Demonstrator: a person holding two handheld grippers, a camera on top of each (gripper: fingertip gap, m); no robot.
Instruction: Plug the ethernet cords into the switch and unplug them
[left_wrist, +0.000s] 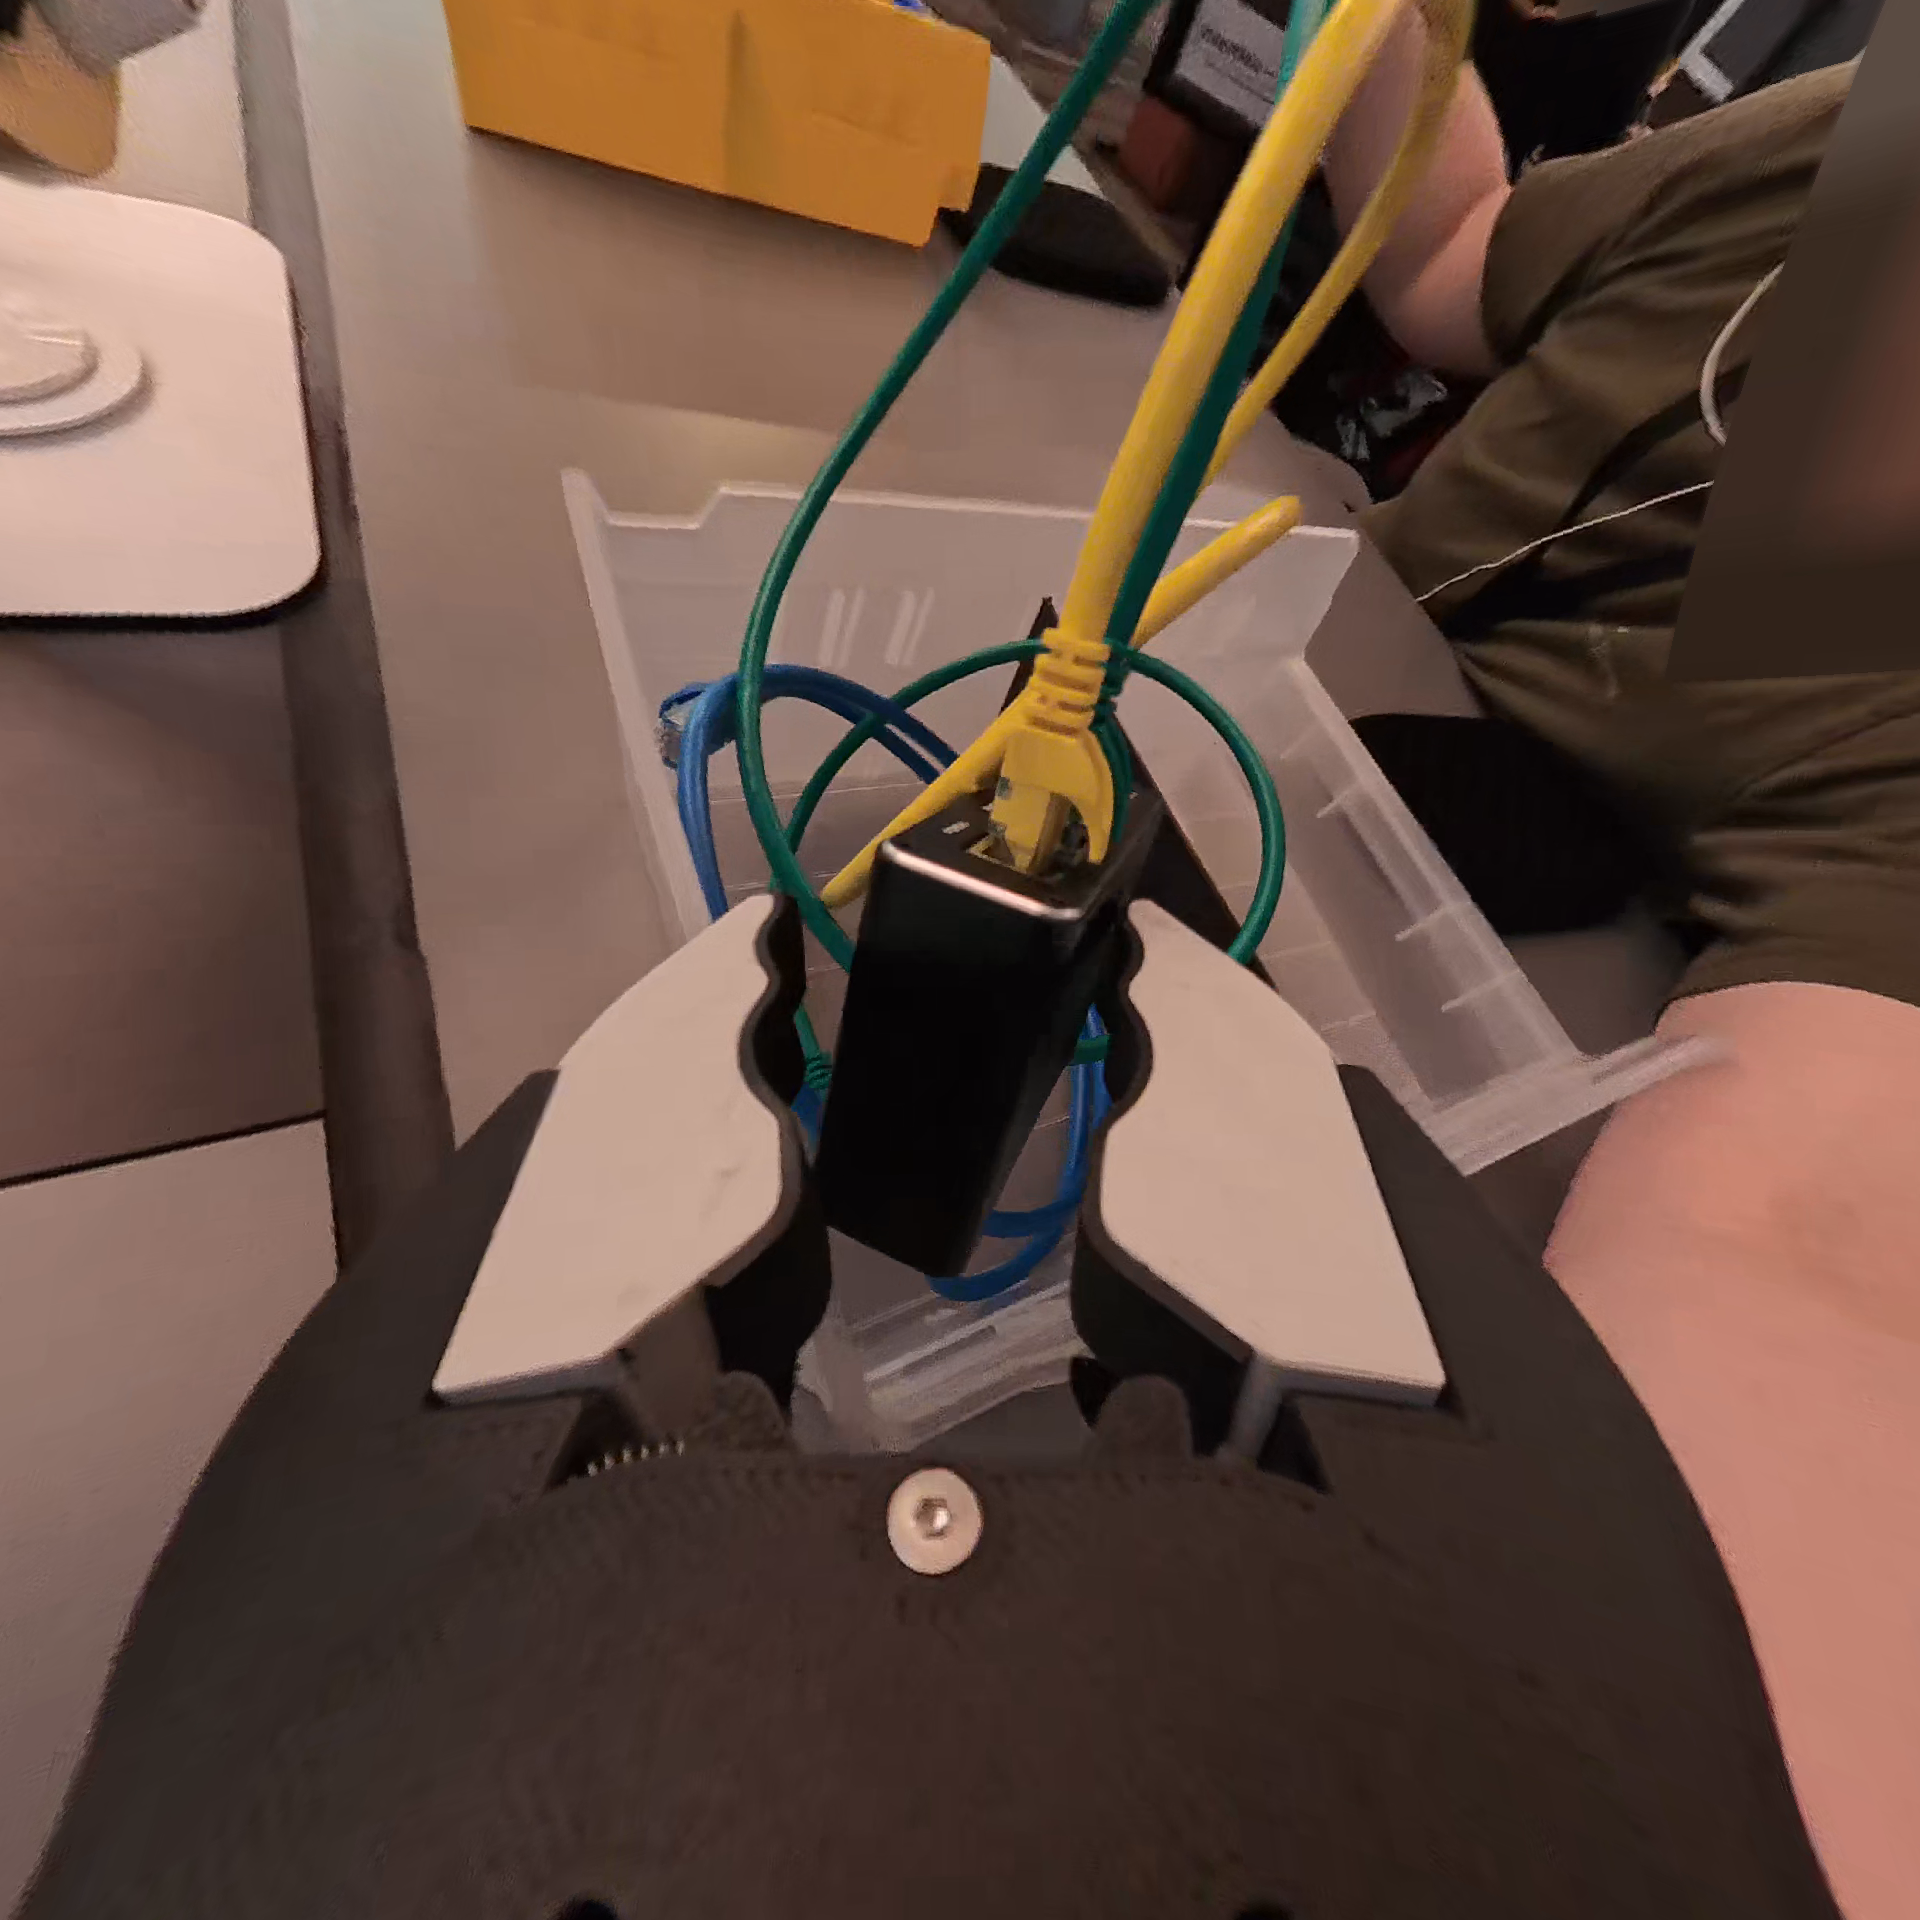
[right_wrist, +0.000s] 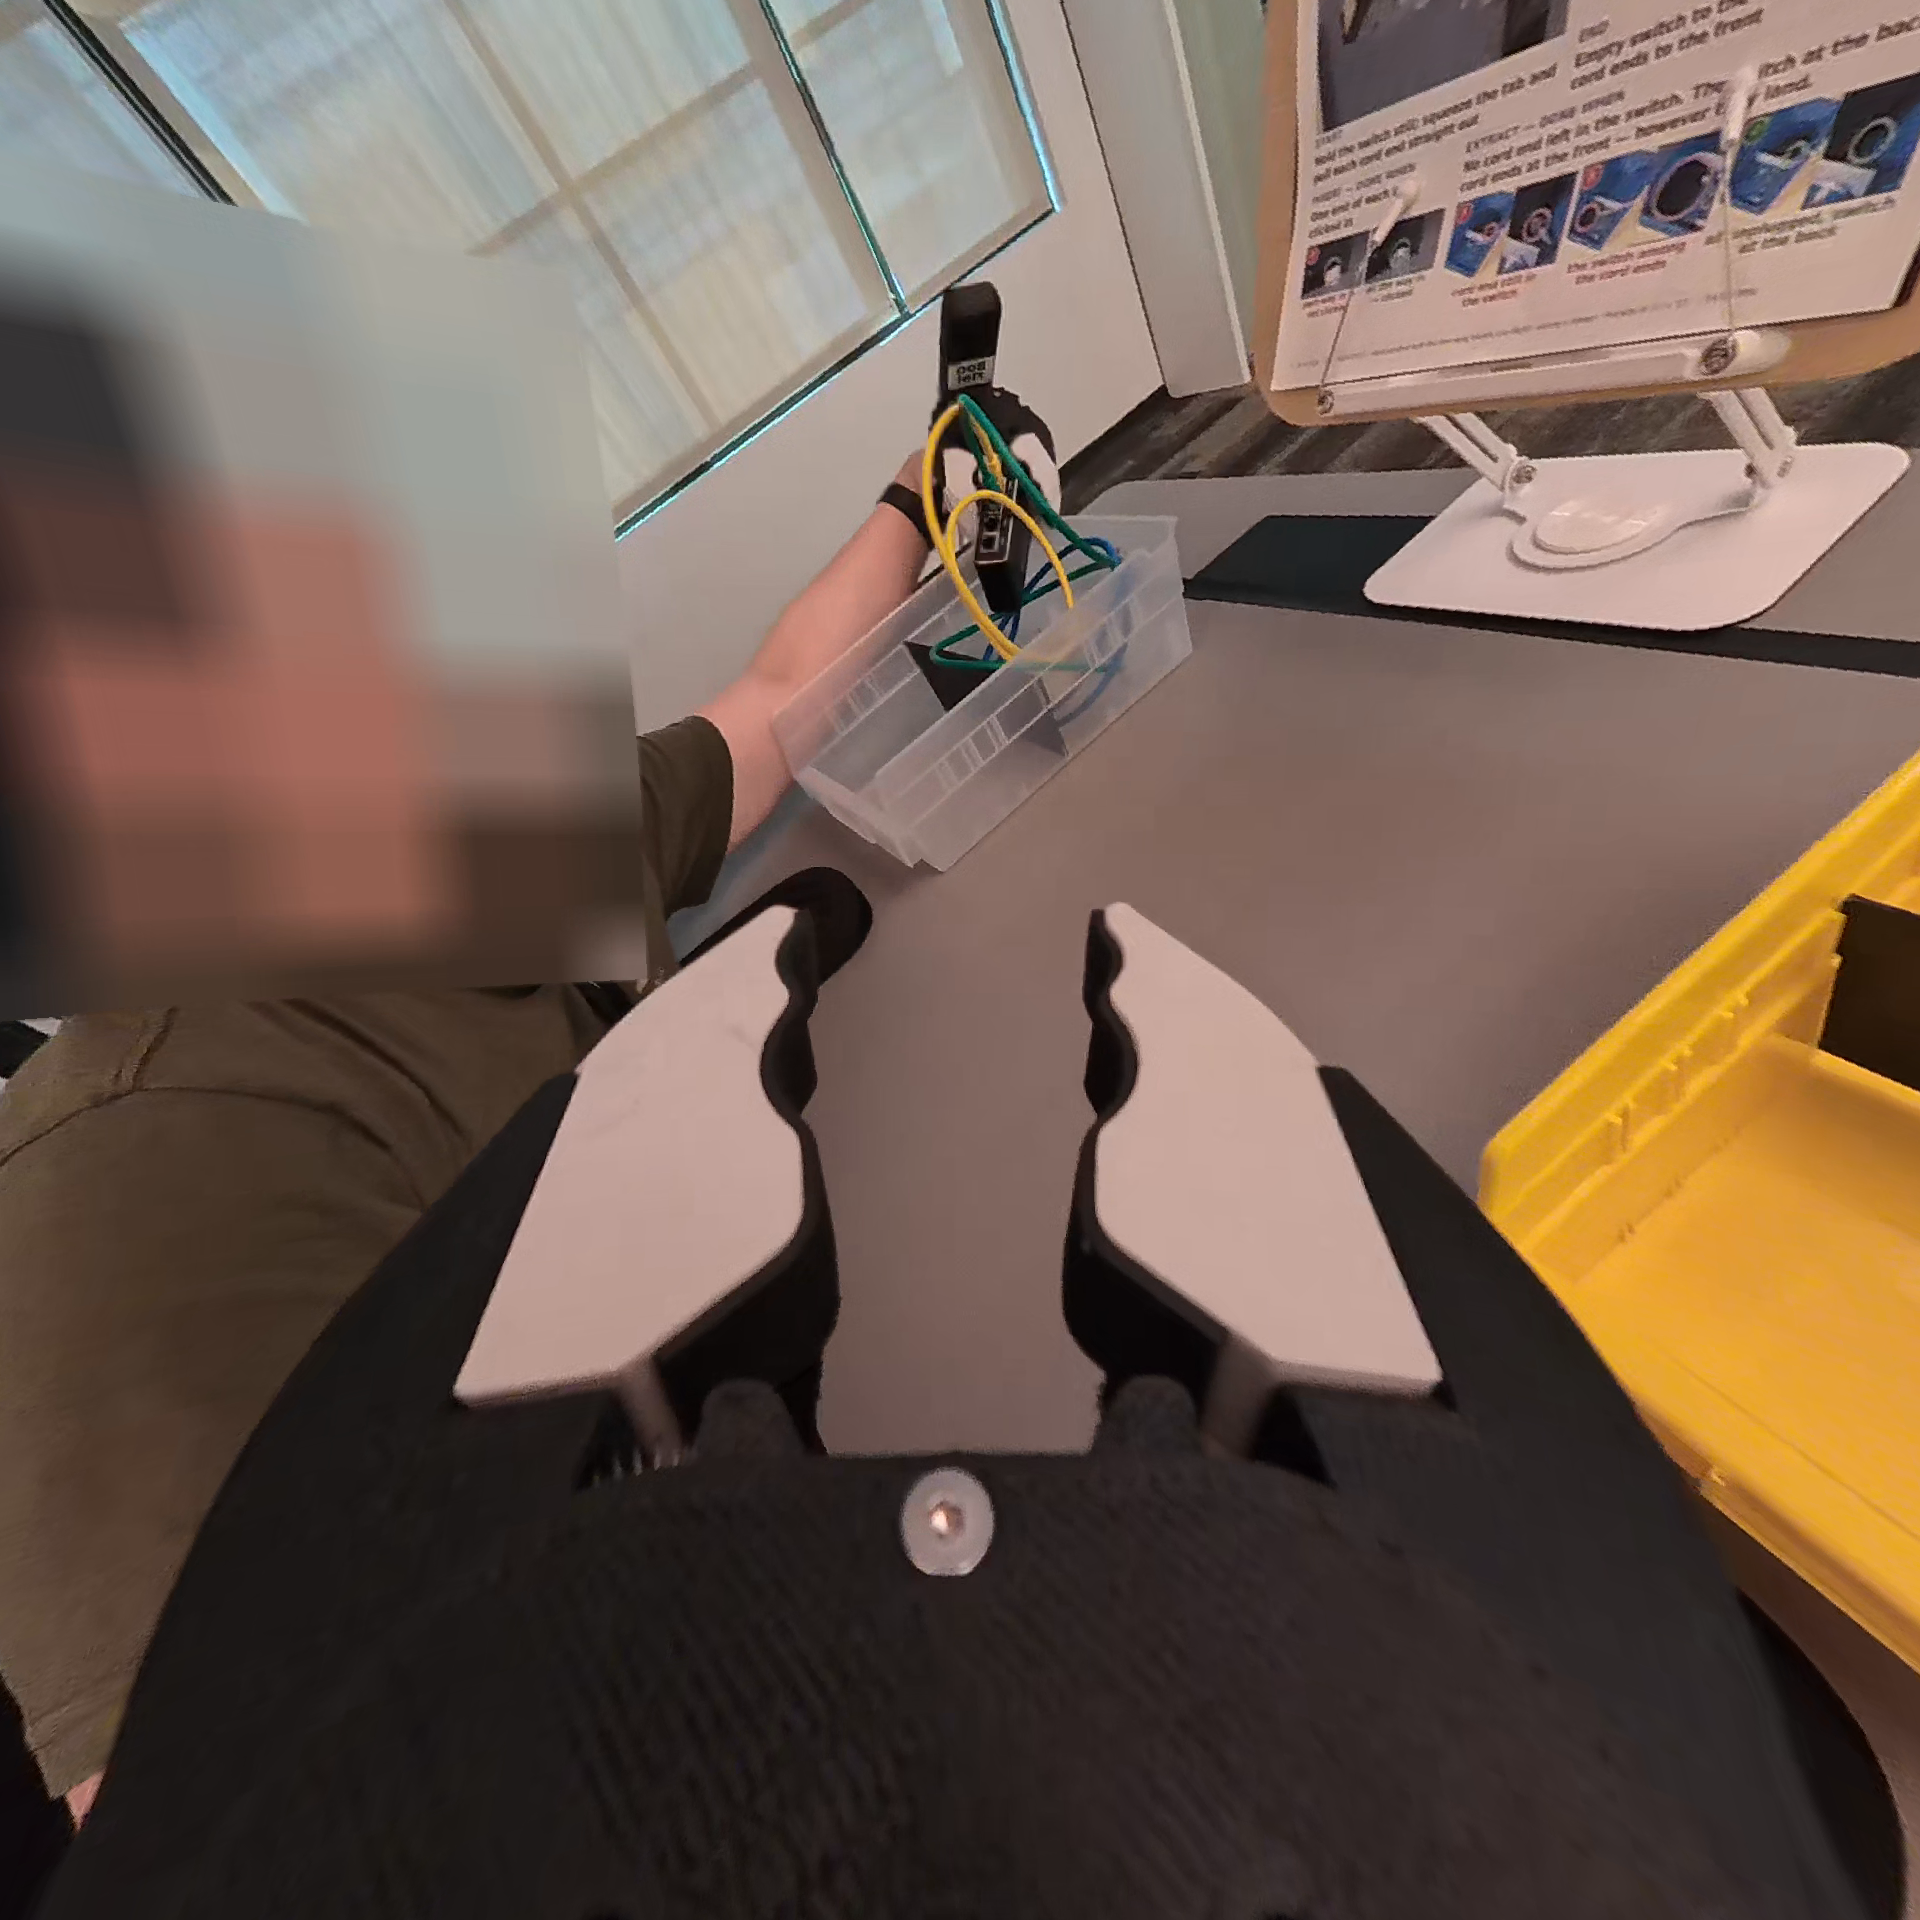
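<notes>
My left gripper (left_wrist: 951, 914) is shut on a black ethernet switch (left_wrist: 956, 1049) and holds it above a clear plastic bin (left_wrist: 1382, 831). A yellow cord (left_wrist: 1164, 416) has its plug (left_wrist: 1044, 769) in a port on the switch's top face. A green cord (left_wrist: 883, 395) loops around the switch, and a blue cord (left_wrist: 707, 769) lies in the bin. My right gripper (right_wrist: 945, 925) is open and empty over the grey table, well apart from the bin (right_wrist: 997, 727). The left gripper with the switch (right_wrist: 1003, 561) and cords shows far off in the right wrist view.
A yellow bin (right_wrist: 1714, 1226) stands at the right of the right gripper and shows at the back in the left wrist view (left_wrist: 727, 94). A white stand (right_wrist: 1642, 540) holds an instruction sheet. A person's arm (left_wrist: 1745, 1299) and olive shirt are at the right. Spacing between my two grippers at the tips: around 60 cm.
</notes>
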